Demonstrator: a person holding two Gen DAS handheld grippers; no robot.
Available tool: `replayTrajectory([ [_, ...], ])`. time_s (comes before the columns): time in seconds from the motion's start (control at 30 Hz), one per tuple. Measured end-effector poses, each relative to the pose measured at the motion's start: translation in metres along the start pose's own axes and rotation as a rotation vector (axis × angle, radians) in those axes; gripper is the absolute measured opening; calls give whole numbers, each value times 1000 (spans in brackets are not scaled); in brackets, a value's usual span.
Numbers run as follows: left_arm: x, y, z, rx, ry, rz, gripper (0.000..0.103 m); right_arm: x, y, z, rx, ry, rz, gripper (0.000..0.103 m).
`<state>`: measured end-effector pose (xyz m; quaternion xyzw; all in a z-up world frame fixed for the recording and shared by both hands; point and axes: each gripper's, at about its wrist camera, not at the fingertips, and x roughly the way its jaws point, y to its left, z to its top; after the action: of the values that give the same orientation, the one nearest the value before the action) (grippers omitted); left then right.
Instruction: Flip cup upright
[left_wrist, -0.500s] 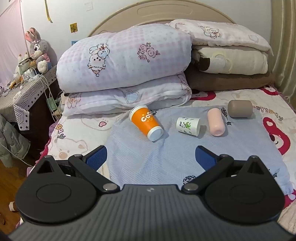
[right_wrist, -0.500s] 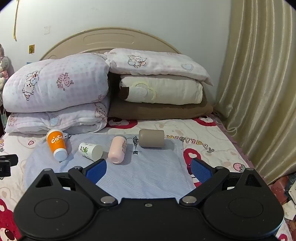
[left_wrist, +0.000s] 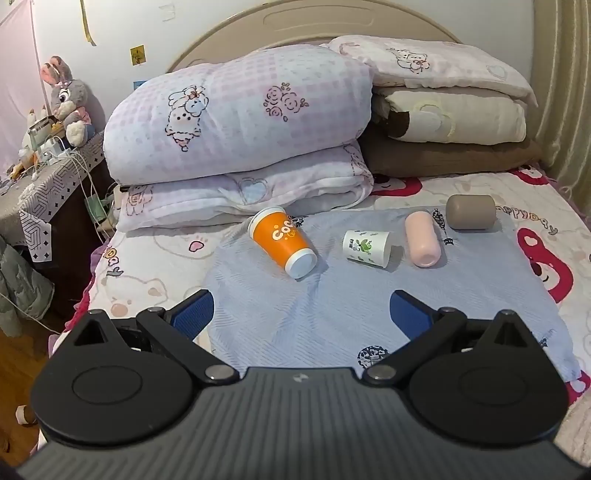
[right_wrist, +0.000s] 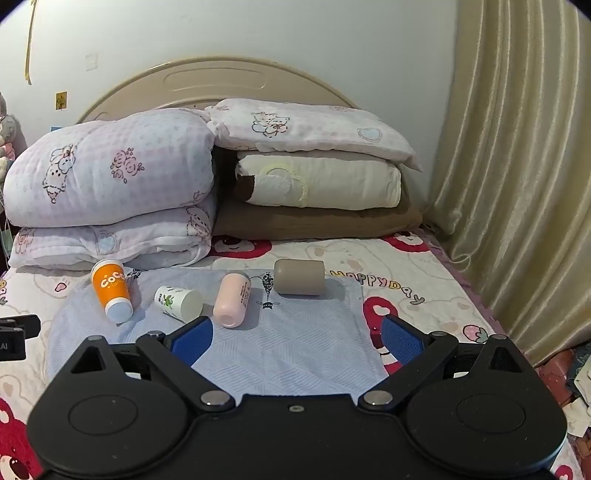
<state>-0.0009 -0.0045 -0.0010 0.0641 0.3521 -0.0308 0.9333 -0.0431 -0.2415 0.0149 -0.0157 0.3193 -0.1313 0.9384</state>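
Both tools wide apart, holding nothing: left tool low over the blue cloth, right tool likewise. Beyond, four cups lie on their sides in a row on the bed: orange cup, white printed cup, pink cup, taupe cup. Best: approach the orange cup's body squarely, pinch mid-wall gently, then rotate base down; the soft bedding may tip it.

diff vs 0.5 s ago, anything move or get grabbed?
Nothing visibly changed. The orange cup, white cup, pink cup and taupe cup lie on their sides on the blue cloth as before; left claw and right claw remain open, holding nothing.
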Motion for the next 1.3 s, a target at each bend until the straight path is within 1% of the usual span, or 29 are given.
replayTrajectory([
  [0.03, -1, 0, 0, 1, -2, -4, 103, -7, 2, 3, -2, -1, -3, 100],
  [0.33, -1, -3, 0, 18, -2, -24, 103, -8, 2, 2, 9, 9, 3, 100],
  [0.63, -6, -8, -1, 37, -20, -63, 103, -9, 1, 1, 11, 7, 1, 100],
  [1.3, -3, -5, -3, 13, -10, -137, 103, -9, 0, -1, 7, 11, 5, 100],
])
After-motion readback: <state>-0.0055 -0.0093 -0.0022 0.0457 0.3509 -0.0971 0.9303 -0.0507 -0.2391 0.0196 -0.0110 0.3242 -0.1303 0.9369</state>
